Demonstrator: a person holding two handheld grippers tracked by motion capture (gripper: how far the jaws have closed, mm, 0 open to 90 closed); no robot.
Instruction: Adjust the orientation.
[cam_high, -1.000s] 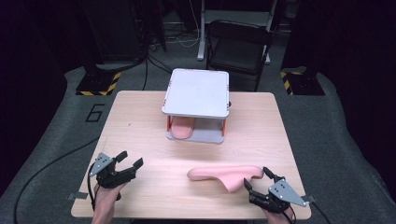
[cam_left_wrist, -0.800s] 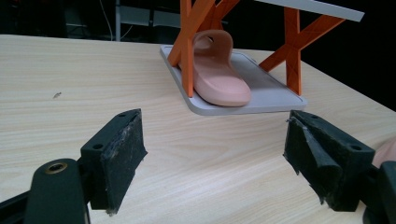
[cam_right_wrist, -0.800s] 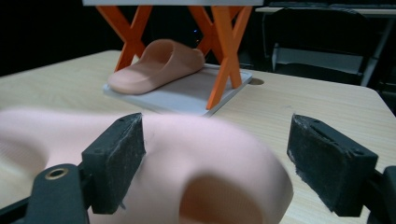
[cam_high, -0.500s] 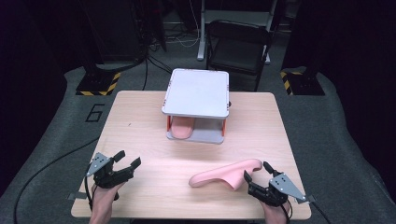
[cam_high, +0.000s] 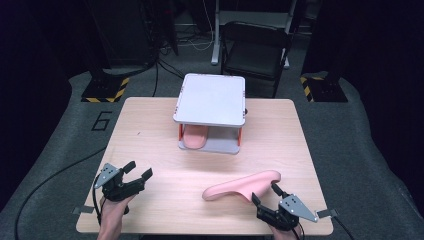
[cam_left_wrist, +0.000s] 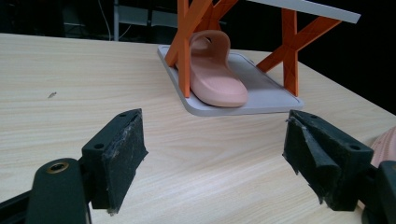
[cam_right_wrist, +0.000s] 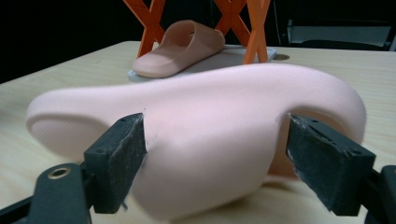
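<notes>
- Right tool (cam_high: 266, 194), near right corner of the bench (cam_high: 150, 135): jaws wide, straddling a loose pink slipper (cam_high: 242, 186).
- Left tool (cam_high: 135, 172), near left corner: jaws wide, empty.
- Toward the far edge, a second slipper (cam_high: 192, 137) lies on the rack's (cam_high: 210, 100) bottom tray.

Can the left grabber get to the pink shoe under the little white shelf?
Probably yes. The left gripper is open, with bare table between it and the slipper, whose toe pokes out from the shelf's open front.

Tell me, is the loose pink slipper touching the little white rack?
Apart. The high view shows bare table between the slipper near the right gripper and the rack.
</notes>
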